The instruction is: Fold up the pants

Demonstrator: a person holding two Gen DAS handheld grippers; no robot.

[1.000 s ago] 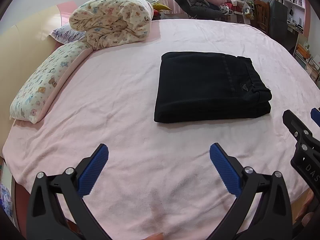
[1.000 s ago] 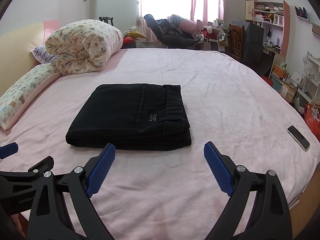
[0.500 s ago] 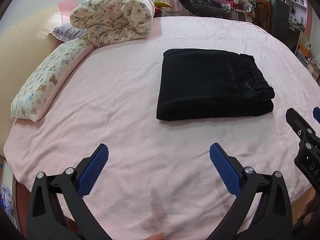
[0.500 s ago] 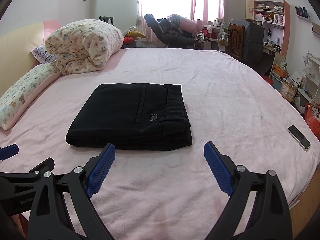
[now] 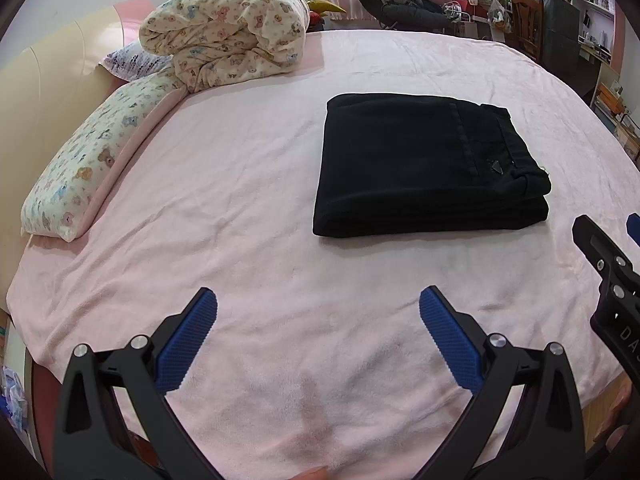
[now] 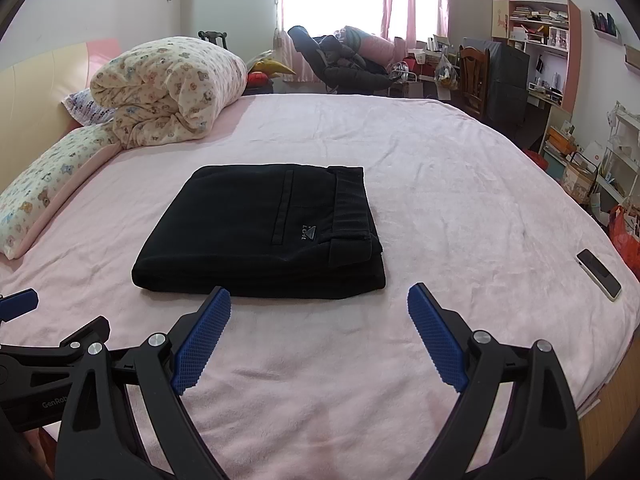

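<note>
The pants [image 5: 428, 164] lie folded in a neat stack mid-bed [image 5: 248, 200], so I judge folding done: my left gripper [image 5: 318, 308] and right gripper [image 6: 319, 306] hang spread and empty near it, needing only retreat.

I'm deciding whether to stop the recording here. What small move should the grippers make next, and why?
Probably just draw both back and stop. The black pants already lie in a neat folded rectangle on the pink bedspread, and the left gripper and right gripper hover short of them, jaws open and empty.
</note>
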